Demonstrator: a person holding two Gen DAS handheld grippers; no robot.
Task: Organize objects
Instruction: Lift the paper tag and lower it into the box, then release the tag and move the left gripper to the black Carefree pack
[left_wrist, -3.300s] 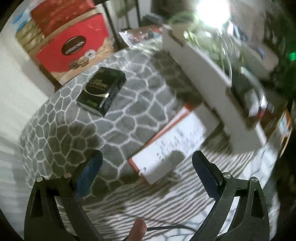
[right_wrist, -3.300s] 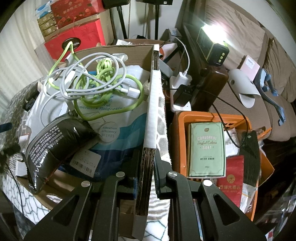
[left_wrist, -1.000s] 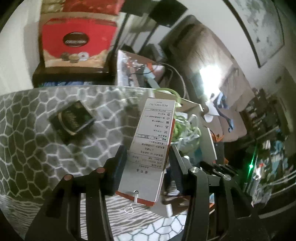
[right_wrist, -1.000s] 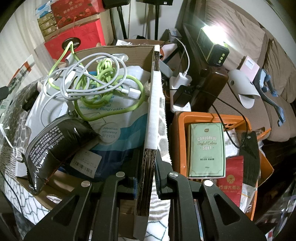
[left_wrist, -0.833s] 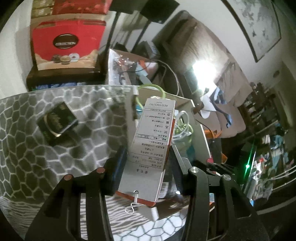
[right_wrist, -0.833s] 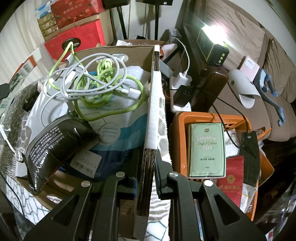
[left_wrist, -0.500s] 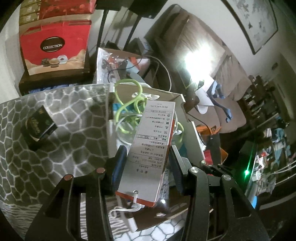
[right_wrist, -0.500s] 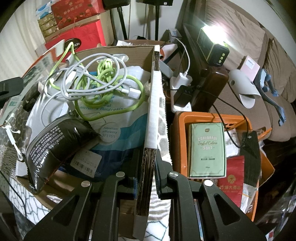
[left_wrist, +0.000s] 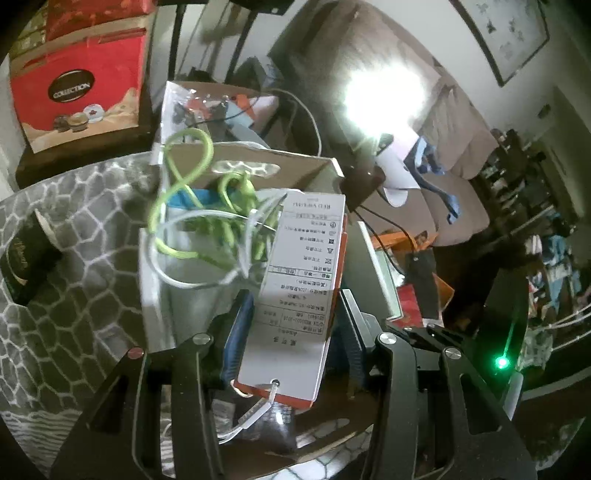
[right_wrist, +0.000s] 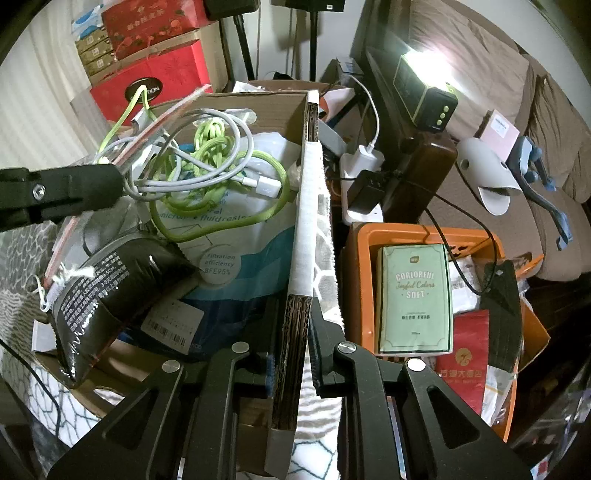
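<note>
My left gripper (left_wrist: 295, 314) is shut on a white printed tag with a red-orange edge (left_wrist: 306, 266) and holds it upright over the open cardboard box (left_wrist: 295, 166). Green and white cables (left_wrist: 207, 229) lie tangled in the box just beyond the tag. In the right wrist view one of the left gripper's fingers (right_wrist: 81, 190) reaches in from the left above the box contents. My right gripper (right_wrist: 295, 332) is shut on the box's right wall (right_wrist: 308, 184). Inside lie the cables (right_wrist: 214, 166), a black pouch (right_wrist: 103, 295) and a white-and-blue bag (right_wrist: 243, 243).
A small black box (left_wrist: 22, 258) rests on the grey patterned tablecloth (left_wrist: 74, 314) to the left. A red carton (left_wrist: 77, 88) stands behind. Right of the cardboard box, an orange basket (right_wrist: 369, 229) holds a green pack (right_wrist: 415, 295). A bright lamp (right_wrist: 424, 96) and a sofa lie beyond.
My left gripper has carried the tag from above the table to over the box, and its finger now shows in the right wrist view. The right gripper has not moved.
</note>
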